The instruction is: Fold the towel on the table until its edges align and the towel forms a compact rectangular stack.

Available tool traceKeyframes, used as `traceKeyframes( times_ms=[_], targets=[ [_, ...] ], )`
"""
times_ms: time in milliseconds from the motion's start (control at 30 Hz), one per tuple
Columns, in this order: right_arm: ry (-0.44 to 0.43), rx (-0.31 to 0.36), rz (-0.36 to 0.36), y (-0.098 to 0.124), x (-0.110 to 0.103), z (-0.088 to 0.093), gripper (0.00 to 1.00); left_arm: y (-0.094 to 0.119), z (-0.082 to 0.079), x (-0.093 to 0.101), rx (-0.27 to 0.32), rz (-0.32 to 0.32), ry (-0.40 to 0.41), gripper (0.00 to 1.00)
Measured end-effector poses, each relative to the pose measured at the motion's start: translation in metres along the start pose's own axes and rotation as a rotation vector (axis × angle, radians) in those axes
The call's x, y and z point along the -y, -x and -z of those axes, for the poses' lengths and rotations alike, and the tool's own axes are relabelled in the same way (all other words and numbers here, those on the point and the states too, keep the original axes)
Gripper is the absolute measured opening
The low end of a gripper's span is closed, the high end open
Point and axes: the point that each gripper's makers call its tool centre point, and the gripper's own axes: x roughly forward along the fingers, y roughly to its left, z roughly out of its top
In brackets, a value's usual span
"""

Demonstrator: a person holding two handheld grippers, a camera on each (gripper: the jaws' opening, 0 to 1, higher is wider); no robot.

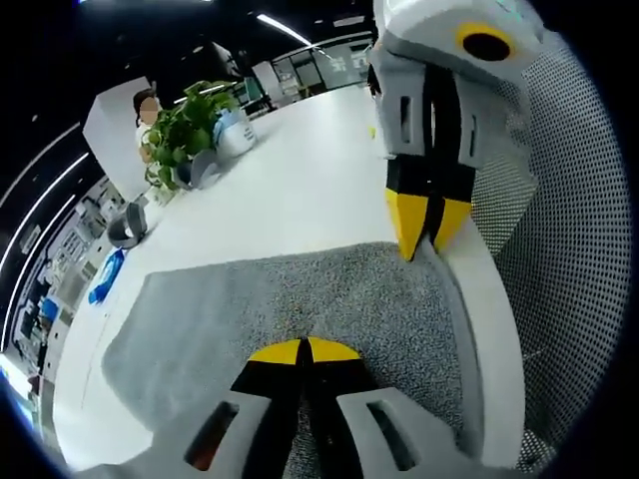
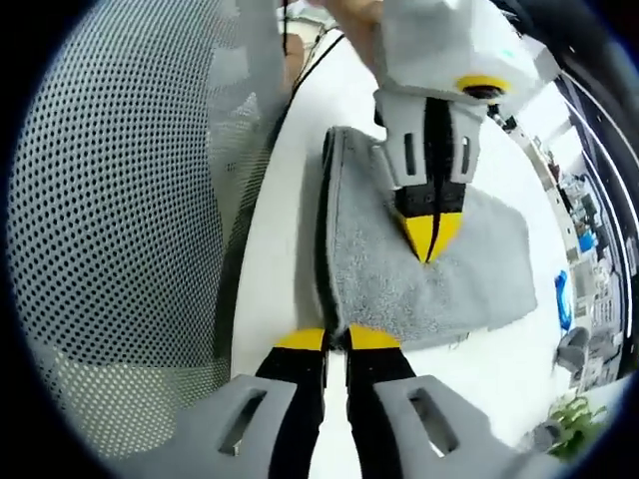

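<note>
Along the bottom of the left gripper view we recorded the left gripper [image 1: 305, 351], its yellow-tipped jaws pressed together with no gap, lying low over the grey towel [image 1: 250, 319]. Whether a layer of cloth sat between the tips we could not tell. The towel lay flat on the white table [image 1: 300, 180], near the table's edge. At the towel's far corner the right gripper [image 1: 427, 239] came down from the top of the view, nose downward, its yellow tips drawn to a point and touching the cloth at its edge. Beyond the table edge we noted a mesh chair back [image 1: 569, 220]. Farther along the table stood a leafy potted plant [image 1: 185, 125].

At the foot of the right gripper view we recorded the right gripper [image 2: 336, 339], jaws brought together over the near edge of the towel [image 2: 469, 269], where a folded double edge showed; we judged it to be pinching that edge. The left gripper [image 2: 431, 232] hung from above, tips downward and closed to a point on the towel's upper surface. A hand [image 2: 354, 25] showed behind it. The mesh chair back [image 2: 130, 200] lay beside the table [image 2: 290, 200].
</note>
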Motion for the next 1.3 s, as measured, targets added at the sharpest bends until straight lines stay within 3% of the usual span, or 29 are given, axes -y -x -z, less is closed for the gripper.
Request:
traceKeyframes(
  times_ms=[67, 100, 133, 267, 333, 400, 500, 567, 667, 700, 733, 800, 867, 933, 967, 1167, 1267, 1300],
  targets=[
    [-0.074, 0.027, 0.003, 0.003, 0.004, -0.003, 0.02, 0.004, -0.010, 0.003, 0.031, -0.007, -0.072, 0.01],
    [-0.116, 0.043, 0.017, 0.005, 0.009, -0.004, 0.02, 0.006, -0.021, 0.011, 0.088, 0.032, -0.082, 0.01],
    [-0.158, 0.063, 0.020, 0.006, 0.011, -0.007, 0.02, 0.012, -0.041, 0.026, 0.187, 0.113, -0.063, 0.01],
    [-0.284, 0.136, 0.046, 0.014, 0.023, -0.013, 0.02, 0.016, -0.062, 0.053, 0.193, 0.255, -0.072, 0.04],
    [-0.288, 0.108, 0.032, 0.012, 0.019, -0.008, 0.02, 0.011, -0.060, 0.050, 0.138, 0.218, -0.098, 0.05],
    [-0.288, 0.098, 0.020, 0.011, 0.016, -0.007, 0.02, 0.009, -0.061, 0.044, 0.141, 0.186, -0.092, 0.13],
    [-0.300, 0.103, 0.019, 0.012, 0.017, -0.007, 0.02, 0.015, -0.058, 0.045, 0.151, 0.227, 0.047, 0.16],
    [-0.318, 0.110, 0.025, 0.013, 0.019, -0.008, 0.02, 0.021, -0.059, 0.044, 0.173, 0.239, 0.068, 0.18],
    [-0.346, 0.131, 0.034, 0.014, 0.022, -0.011, 0.02, 0.023, -0.059, 0.050, 0.165, 0.245, 0.100, 0.33],
    [-0.368, 0.156, 0.041, 0.016, 0.025, -0.015, 0.02, 0.021, -0.058, 0.054, 0.151, 0.246, 0.085, 0.35],
    [-0.386, 0.174, 0.043, 0.017, 0.027, -0.018, 0.02, 0.017, -0.054, 0.057, 0.120, 0.233, 0.004, 0.33],
    [-0.431, 0.209, 0.042, 0.020, 0.030, -0.023, 0.02, 0.008, -0.049, 0.059, 0.071, 0.214, -0.079, 0.26],
    [-0.433, 0.193, 0.042, 0.019, 0.029, -0.020, 0.02, 0.000, -0.044, 0.048, 0.027, 0.137, -0.168, 0.18],
    [-0.430, 0.185, 0.048, 0.018, 0.029, -0.017, 0.02, -0.003, -0.045, 0.048, 0.031, 0.145, -0.100, 0.09],
    [-0.430, 0.190, 0.049, 0.018, 0.029, -0.016, 0.03, -0.003, -0.044, 0.040, 0.020, 0.114, -0.043, 0.06],
    [-0.331, 0.157, 0.081, 0.016, 0.029, -0.012, 0.05, -0.004, -0.037, 0.033, 0.031, 0.141, 0.257, 0.04],
    [-0.289, 0.143, 0.091, 0.018, 0.028, -0.012, 0.04, -0.003, -0.033, 0.027, 0.062, 0.164, 0.524, 0.04],
    [-0.252, 0.121, 0.106, 0.019, 0.029, -0.009, 0.02, -0.002, -0.030, 0.024, 0.067, 0.159, 0.581, 0.04]
  ],
)
